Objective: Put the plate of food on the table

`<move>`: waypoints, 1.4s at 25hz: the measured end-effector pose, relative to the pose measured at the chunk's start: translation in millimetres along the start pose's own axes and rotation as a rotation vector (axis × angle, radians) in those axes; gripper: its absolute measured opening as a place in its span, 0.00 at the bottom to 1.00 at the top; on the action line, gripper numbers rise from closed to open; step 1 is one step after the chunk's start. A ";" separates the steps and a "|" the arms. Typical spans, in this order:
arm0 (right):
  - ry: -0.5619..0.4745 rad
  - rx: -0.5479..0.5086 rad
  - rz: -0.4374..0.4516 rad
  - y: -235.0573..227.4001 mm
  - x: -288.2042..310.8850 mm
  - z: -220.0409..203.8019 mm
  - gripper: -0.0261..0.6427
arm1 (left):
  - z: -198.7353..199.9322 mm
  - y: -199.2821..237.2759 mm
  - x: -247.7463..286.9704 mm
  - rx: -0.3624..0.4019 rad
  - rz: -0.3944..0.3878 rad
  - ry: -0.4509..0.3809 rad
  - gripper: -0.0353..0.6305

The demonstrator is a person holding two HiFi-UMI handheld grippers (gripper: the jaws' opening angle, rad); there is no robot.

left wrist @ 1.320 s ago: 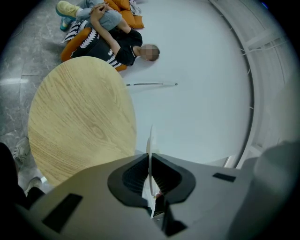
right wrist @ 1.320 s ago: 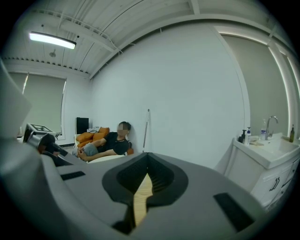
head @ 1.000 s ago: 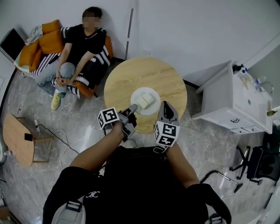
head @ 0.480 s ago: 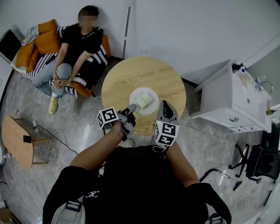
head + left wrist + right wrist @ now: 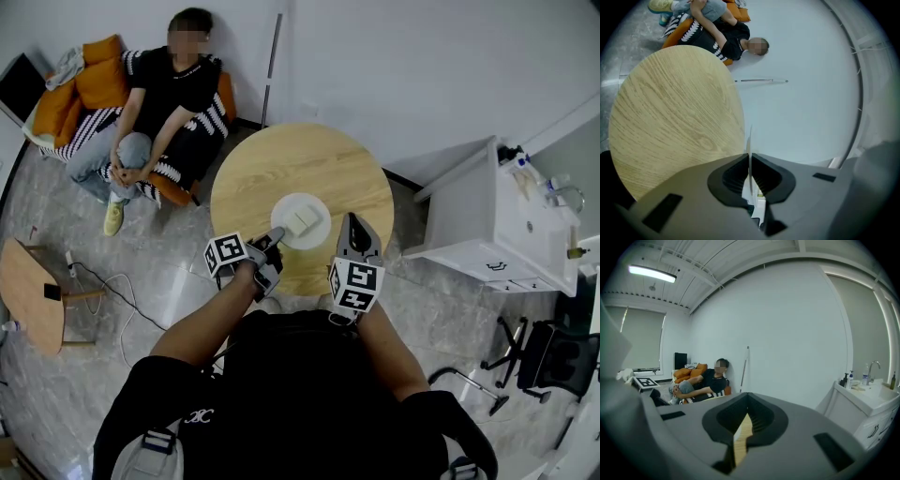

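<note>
While your left gripper (image 5: 273, 236) pinches the near rim of the white plate (image 5: 286, 207), the plate and its pale food blocks (image 5: 303, 220) sit just ahead of the jaws, over the round wooden table (image 5: 309, 159). You cannot tell whether it touches the tabletop. Your right gripper (image 5: 354, 228), just beside the plate, is pressed together on nothing.

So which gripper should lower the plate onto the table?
Left: the left gripper is shut on the rim of the plate, holding it over the table. The right gripper is shut, empty, beside it.
</note>
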State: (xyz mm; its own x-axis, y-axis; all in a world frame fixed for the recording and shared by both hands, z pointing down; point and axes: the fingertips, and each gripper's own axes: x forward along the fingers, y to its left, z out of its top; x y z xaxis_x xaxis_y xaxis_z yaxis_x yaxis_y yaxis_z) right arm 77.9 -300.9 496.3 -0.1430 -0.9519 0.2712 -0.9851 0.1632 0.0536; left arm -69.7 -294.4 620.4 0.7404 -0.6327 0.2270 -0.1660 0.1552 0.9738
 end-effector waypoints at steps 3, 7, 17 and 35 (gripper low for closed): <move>0.003 -0.011 0.005 -0.7 -3.6 -0.5 0.04 | 1.2 10.0 1.8 -0.002 0.004 -0.002 0.09; 0.017 -0.020 0.000 -3.3 -9.2 -7.0 0.04 | 2.5 30.8 1.8 -0.036 0.021 -0.011 0.09; 0.052 -0.019 -0.040 -12.8 -28.4 -22.1 0.04 | -3.0 59.4 2.2 -0.057 0.045 0.006 0.09; 0.053 -0.027 -0.093 -31.1 -51.0 -23.7 0.04 | -15.1 75.8 18.5 -0.058 0.060 0.039 0.09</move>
State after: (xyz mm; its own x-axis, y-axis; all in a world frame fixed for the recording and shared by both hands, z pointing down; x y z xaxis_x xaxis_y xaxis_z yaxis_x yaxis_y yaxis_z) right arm 118.1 -251.3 503.7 -0.0454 -0.9483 0.3140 -0.9909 0.0827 0.1064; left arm -58.7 -282.9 698.2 0.7552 -0.5909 0.2836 -0.1736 0.2369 0.9559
